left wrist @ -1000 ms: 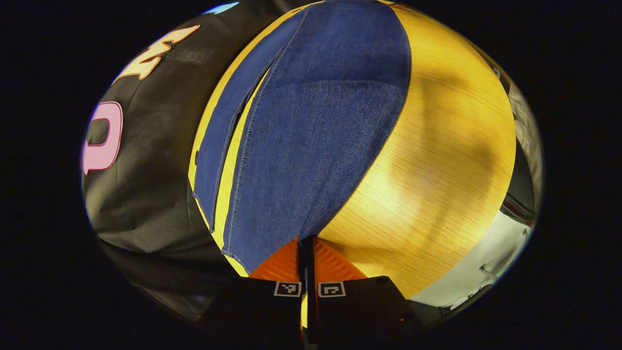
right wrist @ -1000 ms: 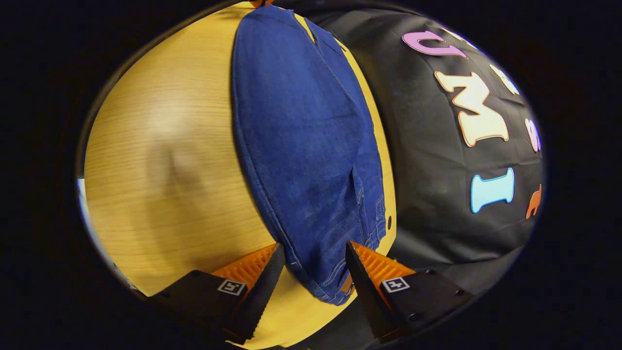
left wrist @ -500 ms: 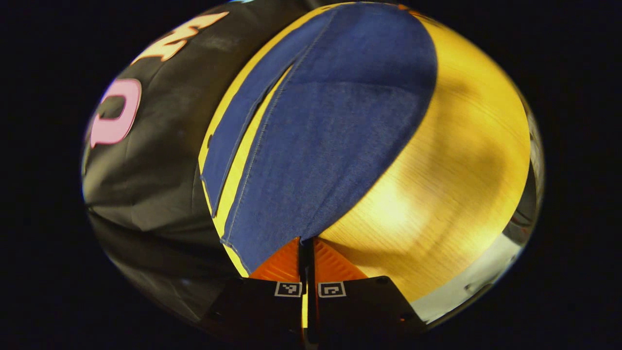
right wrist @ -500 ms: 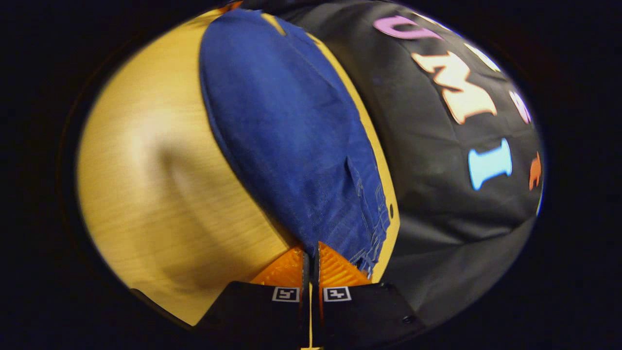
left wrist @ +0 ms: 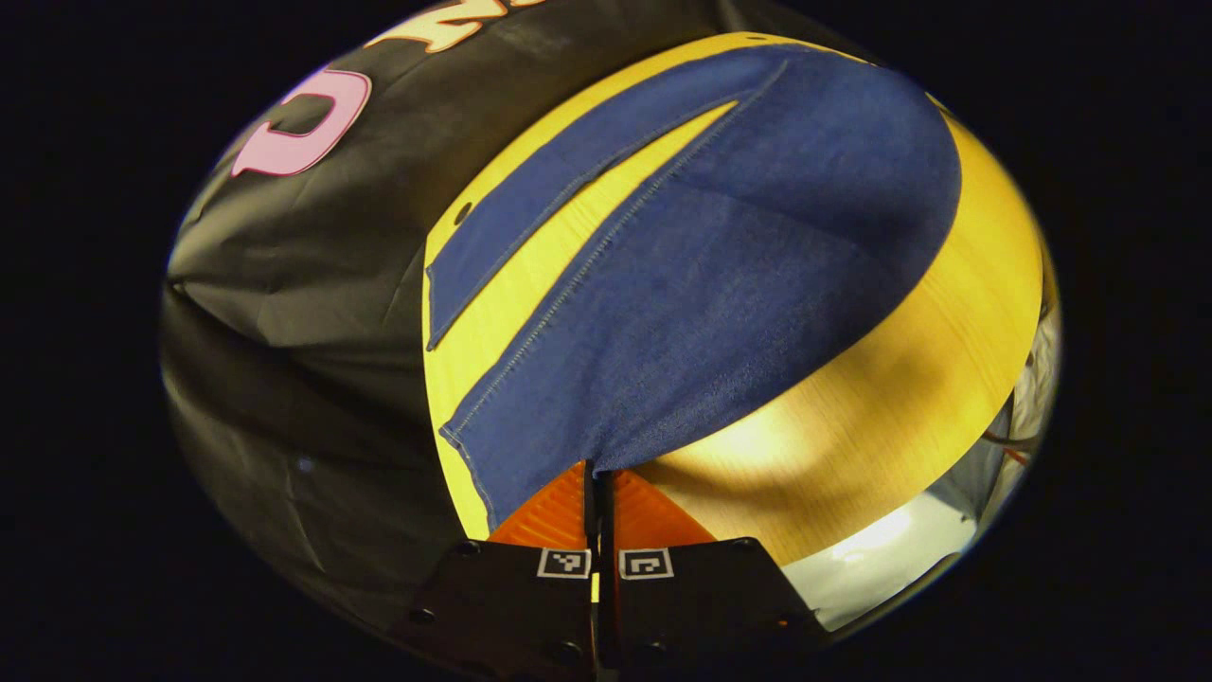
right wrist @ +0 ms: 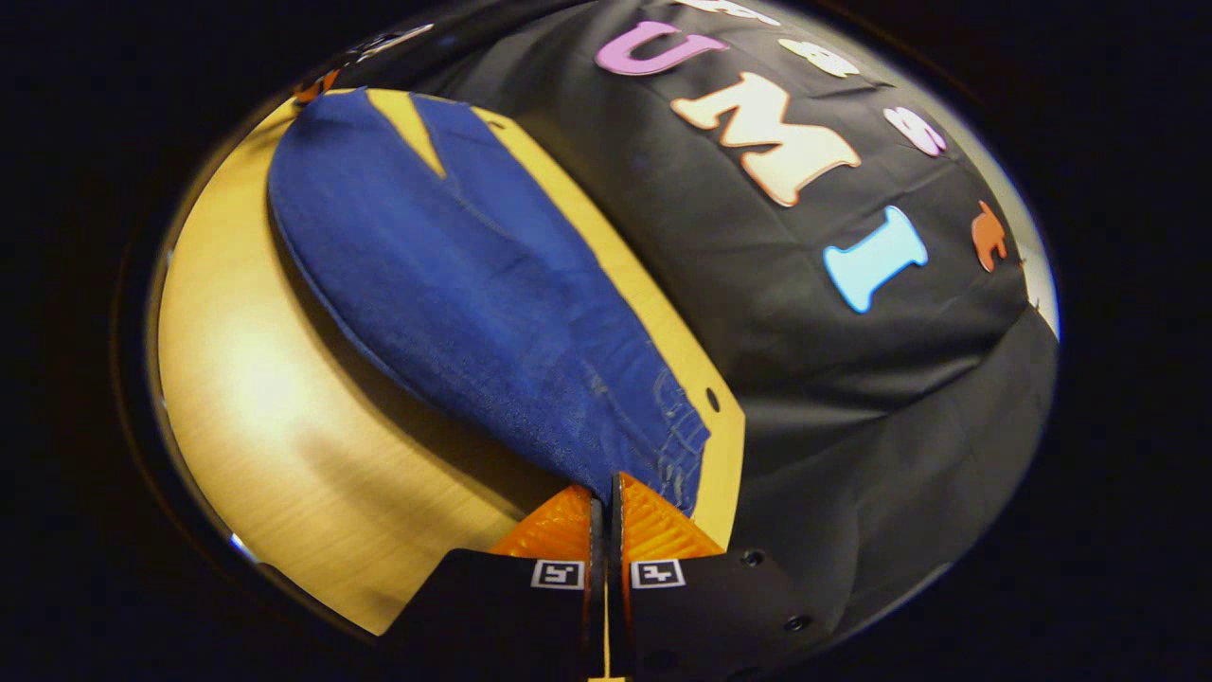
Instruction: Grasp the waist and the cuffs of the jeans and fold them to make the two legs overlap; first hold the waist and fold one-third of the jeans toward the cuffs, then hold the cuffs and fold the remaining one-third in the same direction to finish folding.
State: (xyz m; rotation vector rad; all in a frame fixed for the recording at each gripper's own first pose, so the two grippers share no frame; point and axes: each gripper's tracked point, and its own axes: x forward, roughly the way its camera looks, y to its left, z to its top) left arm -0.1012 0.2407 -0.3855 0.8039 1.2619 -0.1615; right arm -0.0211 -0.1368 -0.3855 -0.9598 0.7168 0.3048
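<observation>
The jeans (left wrist: 701, 284) lie on the yellow table (left wrist: 909, 379), with the two legs apart like a V. The left tongs (left wrist: 598, 478) pinch the cuff of the near leg. The right tongs (right wrist: 606, 491) pinch the waist (right wrist: 653, 445) at its near edge. Both hold tight, likely so this near side can be carried over onto the far leg (left wrist: 559, 189).

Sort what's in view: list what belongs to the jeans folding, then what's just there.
In the job:
jeans
left hand-held gripper, shut on a cuff
right hand-held gripper, shut on the waist

Just there:
wooden table
black cloth wall
</observation>
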